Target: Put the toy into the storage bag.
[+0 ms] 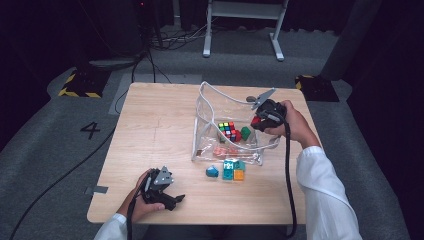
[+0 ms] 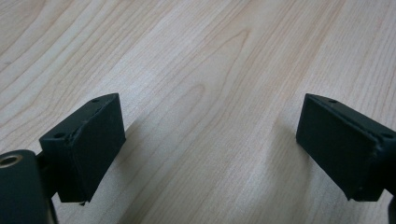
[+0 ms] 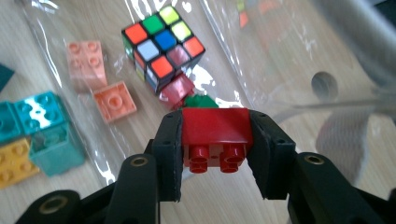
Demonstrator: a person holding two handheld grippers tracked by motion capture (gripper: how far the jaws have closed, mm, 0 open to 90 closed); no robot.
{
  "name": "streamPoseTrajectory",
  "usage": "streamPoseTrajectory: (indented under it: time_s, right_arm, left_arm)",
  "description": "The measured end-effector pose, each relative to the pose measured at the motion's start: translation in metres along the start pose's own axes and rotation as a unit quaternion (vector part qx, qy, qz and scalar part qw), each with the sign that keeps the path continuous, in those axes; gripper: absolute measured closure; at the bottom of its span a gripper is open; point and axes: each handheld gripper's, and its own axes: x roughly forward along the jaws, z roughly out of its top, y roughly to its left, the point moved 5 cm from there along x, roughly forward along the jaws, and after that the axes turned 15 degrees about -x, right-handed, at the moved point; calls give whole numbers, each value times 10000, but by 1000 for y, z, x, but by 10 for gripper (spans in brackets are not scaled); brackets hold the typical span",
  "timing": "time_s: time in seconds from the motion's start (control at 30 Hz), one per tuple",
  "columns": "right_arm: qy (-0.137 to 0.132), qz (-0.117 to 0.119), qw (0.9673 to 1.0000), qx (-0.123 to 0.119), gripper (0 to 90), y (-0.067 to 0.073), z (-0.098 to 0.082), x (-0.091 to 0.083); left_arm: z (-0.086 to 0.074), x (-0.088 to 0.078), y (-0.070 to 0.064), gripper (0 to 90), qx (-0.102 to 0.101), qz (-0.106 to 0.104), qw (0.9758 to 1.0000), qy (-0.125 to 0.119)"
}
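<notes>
The red brick sits clamped between my right tongs, studs toward the camera, hanging over the open mouth of the clear plastic bag where the puzzle cube and a green block already lie. I judge the brick light, rigid and a bit slick — the pads hold it by its flat side walls, which seems the sound place to take it, since the studded face would give no even seat. The bag looks floppy, so its rim may fold in. My left tongs rest open on the desk, nothing between them — the teal blocks and orange one lie outside the bag.
</notes>
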Motion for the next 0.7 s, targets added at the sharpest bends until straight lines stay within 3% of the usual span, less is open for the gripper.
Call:
streamPoseTrajectory:
  time_s: [0.17, 0.4, 0.47, 0.7]
  right_arm:
    - [176, 8, 9998, -30, 589, -3, -22, -7]
    - [19, -6, 10000, 78, 588, -4, -33, -16]
    - [-9, -54, 9999, 106, 543, -4, -31, -17]
    - [-471, -56, 9985, 260, 498, 3, -29, -24]
  left_arm:
    - [0, 0, 0, 82, -2, -4, 10000, -5]
    - [0, 0, 0, 81, -2, 0, 10000, -1]
    - [0, 0, 0, 82, -3, -3, 10000, -4]
    - [0, 0, 0, 81, -4, -4, 10000, -7]
